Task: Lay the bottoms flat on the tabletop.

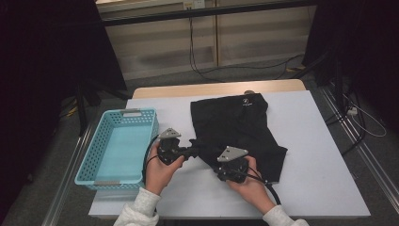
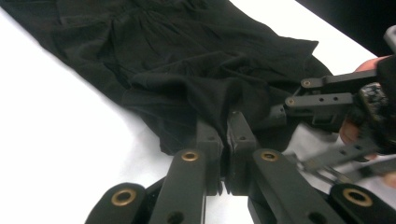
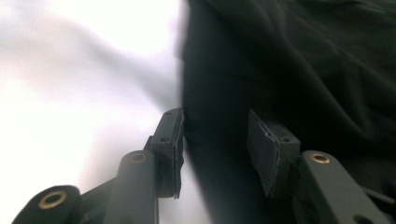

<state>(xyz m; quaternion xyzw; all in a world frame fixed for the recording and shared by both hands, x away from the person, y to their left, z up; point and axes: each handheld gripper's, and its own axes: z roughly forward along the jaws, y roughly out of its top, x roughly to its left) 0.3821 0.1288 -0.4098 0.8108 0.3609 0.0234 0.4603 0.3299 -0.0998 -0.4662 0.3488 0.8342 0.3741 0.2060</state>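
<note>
A black garment [image 1: 235, 122] with a small white logo lies spread on the white table [image 1: 320, 155]. My left gripper [image 1: 195, 149] is at its near left edge, and in the left gripper view [image 2: 226, 126] the jaws are shut with a fold of the black cloth [image 2: 187, 60] pinched between them. Just to its right my right gripper [image 1: 212, 158] sits low on the same edge. In the right gripper view [image 3: 215, 126] its pads stand apart, with the garment's edge [image 3: 289, 70] lying between them and not pressed. The right gripper [image 2: 289, 135] also shows from the left gripper view.
A teal plastic basket [image 1: 94, 155] stands empty at the table's left side, close to my left hand. Bare white table lies right of the garment and along the front edge. Cables trail over the floor beyond the table.
</note>
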